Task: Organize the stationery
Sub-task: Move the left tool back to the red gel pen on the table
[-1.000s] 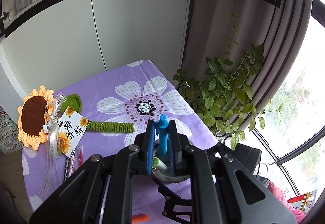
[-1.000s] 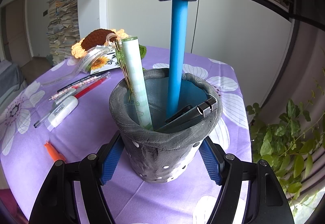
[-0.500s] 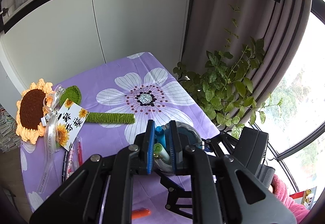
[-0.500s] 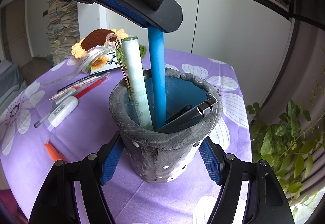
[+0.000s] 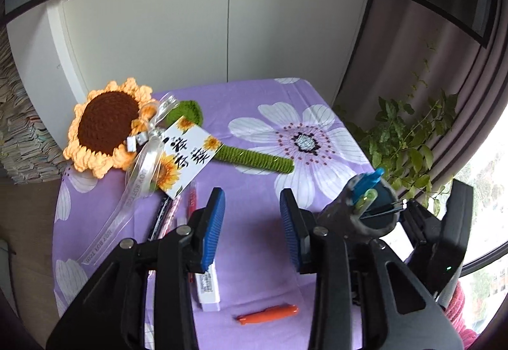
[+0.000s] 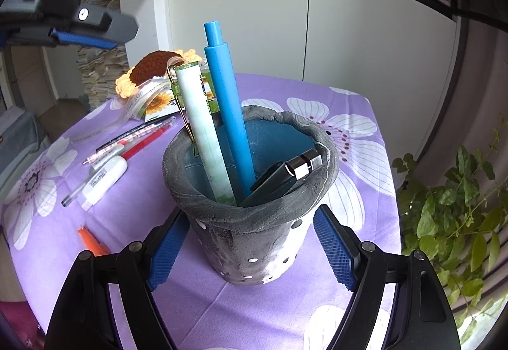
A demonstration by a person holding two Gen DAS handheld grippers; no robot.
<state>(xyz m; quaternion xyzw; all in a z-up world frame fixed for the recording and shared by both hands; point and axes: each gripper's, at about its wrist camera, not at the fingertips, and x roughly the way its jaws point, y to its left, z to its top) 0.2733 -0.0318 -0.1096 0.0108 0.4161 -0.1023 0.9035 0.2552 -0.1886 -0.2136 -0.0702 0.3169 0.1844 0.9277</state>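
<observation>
The grey pen holder (image 6: pixel 254 238) stands on the purple flowered cloth (image 6: pixel 349 134) with a blue pen (image 6: pixel 228 115), a pale green pen (image 6: pixel 203 134) and a black clip-topped item (image 6: pixel 285 172) in it. My right gripper (image 6: pixel 249 251) straddles the holder; its jaws are opening and a small gap shows at each blue pad. My left gripper (image 5: pixel 252 223) is left of the holder (image 5: pixel 371 216) above the cloth, jaws opening, nothing between them. Loose on the cloth lie an orange pen (image 5: pixel 270 313), a white correction pen (image 5: pixel 208 286) and several thin pens (image 5: pixel 165 213).
A crochet sunflower (image 5: pixel 108 127) with a card and ribbon lies at the far left of the table. A leafy plant (image 5: pixel 409 140) stands past the right edge. White cabinet doors (image 5: pixel 222 26) close off the back, and paper stacks (image 5: pixel 19 134) rise at the left.
My left gripper let go of the blue pen, which now stands in the holder, opened, and swung away to the left. My right gripper's pads have drawn back from the holder's sides.
</observation>
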